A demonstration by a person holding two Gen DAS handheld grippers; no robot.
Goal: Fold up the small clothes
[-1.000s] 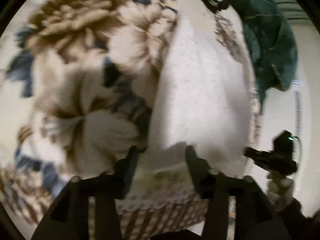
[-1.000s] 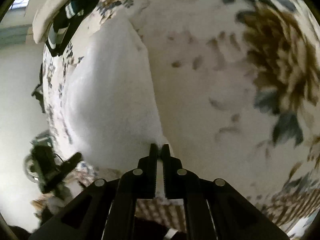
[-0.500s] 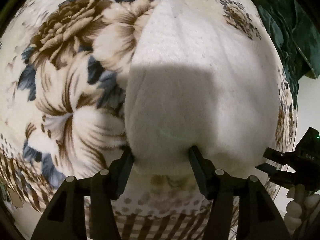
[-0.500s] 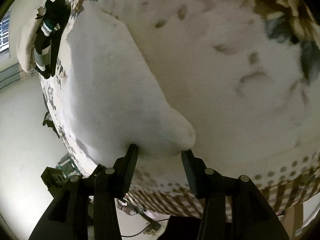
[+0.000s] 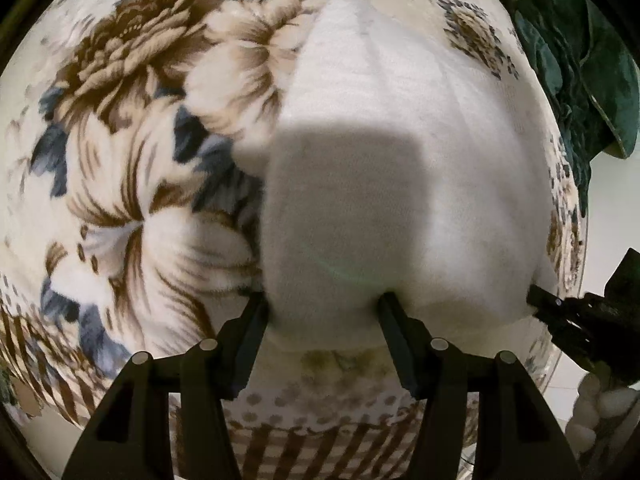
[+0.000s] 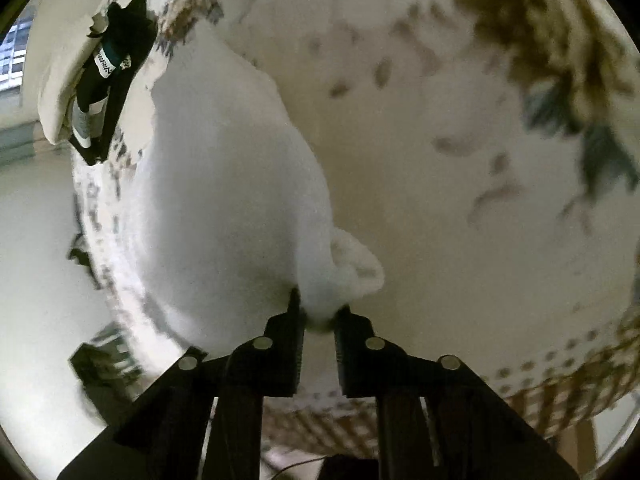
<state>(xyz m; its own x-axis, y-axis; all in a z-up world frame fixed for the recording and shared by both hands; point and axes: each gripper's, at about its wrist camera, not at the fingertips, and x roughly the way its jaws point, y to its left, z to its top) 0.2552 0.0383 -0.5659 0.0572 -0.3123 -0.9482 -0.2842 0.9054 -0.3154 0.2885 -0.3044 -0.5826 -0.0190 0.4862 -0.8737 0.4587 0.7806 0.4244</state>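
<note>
One white garment (image 5: 400, 168) lies on one floral blanket (image 5: 132, 160), with two claws in view, the left claw (image 5: 324, 312) and the right claw (image 6: 318, 312), plus one dark green cloth (image 5: 576, 60) and one black patterned item (image 6: 108, 76).

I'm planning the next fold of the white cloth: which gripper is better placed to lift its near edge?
Probably the right gripper: its fingers pinch a corner of the white cloth. The left gripper is open, its fingers straddling the cloth's near edge without clamping.
</note>
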